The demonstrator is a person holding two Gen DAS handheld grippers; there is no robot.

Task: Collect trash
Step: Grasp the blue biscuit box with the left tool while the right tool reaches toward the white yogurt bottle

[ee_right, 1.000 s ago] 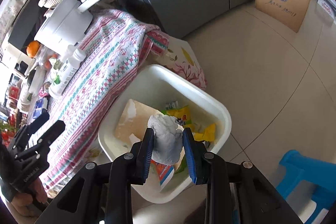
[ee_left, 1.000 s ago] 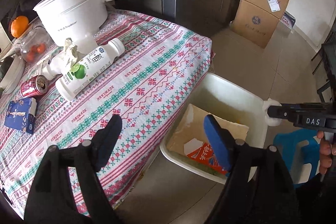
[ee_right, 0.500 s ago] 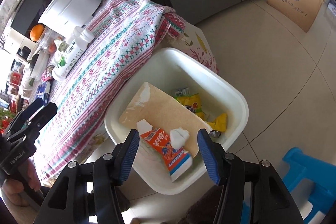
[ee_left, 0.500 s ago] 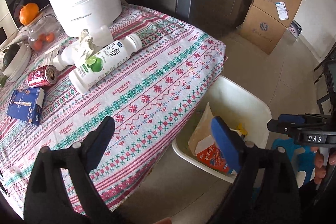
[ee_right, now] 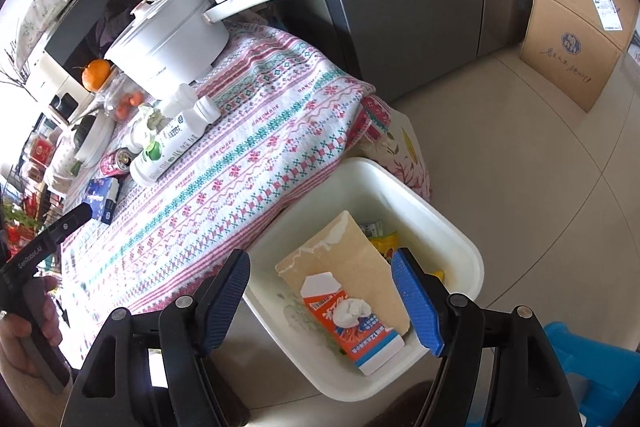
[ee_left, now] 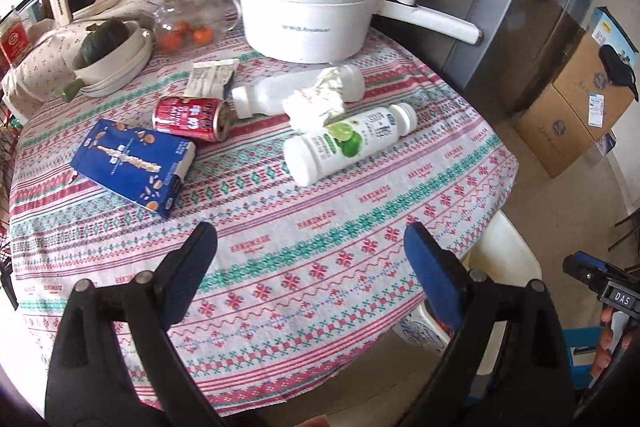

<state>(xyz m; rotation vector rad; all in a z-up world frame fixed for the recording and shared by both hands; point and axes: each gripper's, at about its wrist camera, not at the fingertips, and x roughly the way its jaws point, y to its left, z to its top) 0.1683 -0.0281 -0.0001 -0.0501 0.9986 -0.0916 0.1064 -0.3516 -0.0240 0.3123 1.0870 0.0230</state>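
**Between drops: bin loaded, table still littered**

Patterned tablecloth (ee_left: 320,227) on a round table, grey fridge behind, tiled floor. Trash remaining on the cloth: lime bottle (ee_left: 348,143), plain bottle (ee_left: 296,95), tissue wad (ee_left: 316,103) lying across both, red can (ee_left: 192,119), blue carton (ee_left: 132,167), wrapper (ee_left: 210,81) farther back. White bin (ee_right: 452,227) sits on the floor at the table's right edge; inside are a brown paper bag, an orange carton and a small white wad (ee_right: 350,311).

Right gripper (ee_right: 320,291) hangs over the bin, fingers wide apart, empty. Left gripper (ee_left: 308,255) over the near cloth, fingers wide apart, empty.

Judgement: step in hand is fetching the next item. Left gripper must reach farther in; the lime bottle lies nearest, side-on, likely to roll.
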